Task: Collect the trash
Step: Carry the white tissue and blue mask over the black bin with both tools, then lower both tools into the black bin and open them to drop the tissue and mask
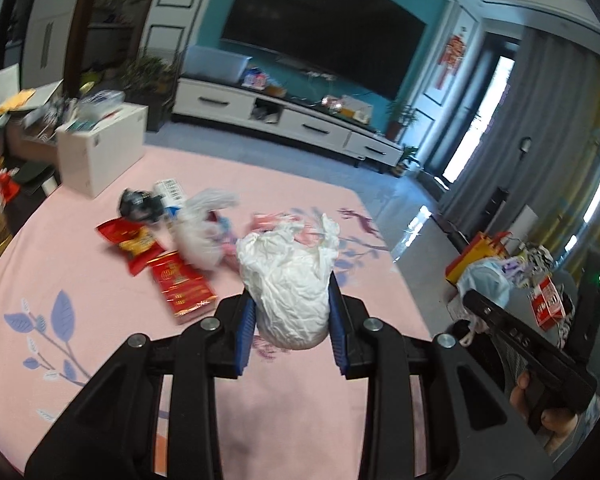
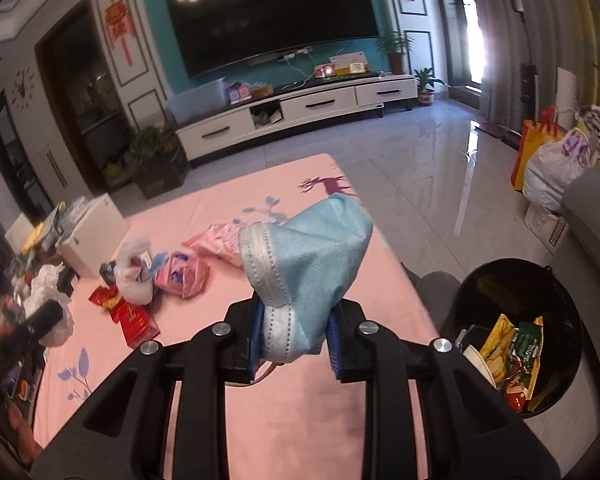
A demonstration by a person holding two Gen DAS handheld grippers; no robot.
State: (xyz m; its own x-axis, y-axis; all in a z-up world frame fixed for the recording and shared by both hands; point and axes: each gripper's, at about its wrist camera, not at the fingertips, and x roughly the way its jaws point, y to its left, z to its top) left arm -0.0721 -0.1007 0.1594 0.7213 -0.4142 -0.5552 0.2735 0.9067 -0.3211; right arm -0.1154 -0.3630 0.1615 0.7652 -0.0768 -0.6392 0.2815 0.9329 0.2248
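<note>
A: What was biggest in view?

B: The pink bench, with the black bin on the floor just off its right edge, wrappers lying inside it.

A: And on the bench?

B: A heap of trash lay toward its far left part: a white bag, a pink pack, a red box and a red snack bag, some touching.

A: The grippers?

B: The left hand-held gripper was clamped on a crumpled white tissue, held up over the bench's near part. The right hand-held gripper was closed on a blue mask, also above the bench, near the edge beside the bin.
</note>
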